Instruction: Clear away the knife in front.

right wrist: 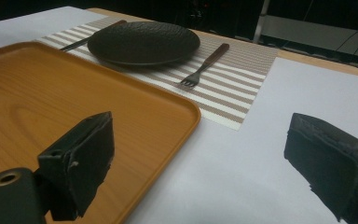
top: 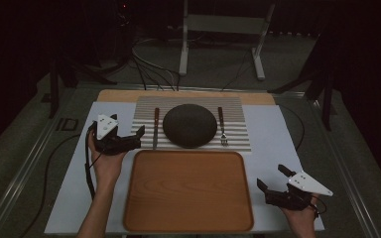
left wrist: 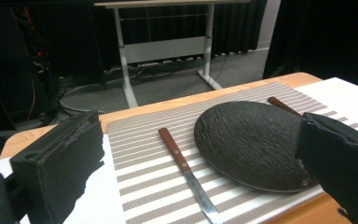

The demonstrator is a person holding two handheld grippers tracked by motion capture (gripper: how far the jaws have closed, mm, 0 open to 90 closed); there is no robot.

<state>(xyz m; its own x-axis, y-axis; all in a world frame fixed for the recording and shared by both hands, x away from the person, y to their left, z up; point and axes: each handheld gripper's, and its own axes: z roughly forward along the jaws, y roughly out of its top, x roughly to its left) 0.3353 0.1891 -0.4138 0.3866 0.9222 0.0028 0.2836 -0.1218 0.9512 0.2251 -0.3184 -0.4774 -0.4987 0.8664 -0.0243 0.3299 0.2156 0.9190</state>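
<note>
A dark textured plate [top: 189, 125] [left wrist: 249, 142] [right wrist: 143, 42] rests on a striped placemat [top: 238, 136] [left wrist: 140, 163] [right wrist: 233, 93]. A knife [top: 156, 128] [left wrist: 186, 172] with a brown handle lies left of the plate, and a fork [top: 222, 126] [right wrist: 203, 66] lies to its right. An empty wooden tray [top: 188, 191] [right wrist: 37, 102] sits in front of the placemat. My left gripper [top: 134, 138] [left wrist: 200, 177] is open beside the knife, at the mat's left edge. My right gripper [top: 273, 179] [right wrist: 200, 154] is open over the white sheet, right of the tray.
A white sheet [top: 273, 134] [right wrist: 261, 140] covers the table under the mat and tray. Cables [top: 149, 69] and a white table frame [top: 218, 29] stand on the floor beyond the table's far edge. A cable [top: 54, 153] trails left of the table.
</note>
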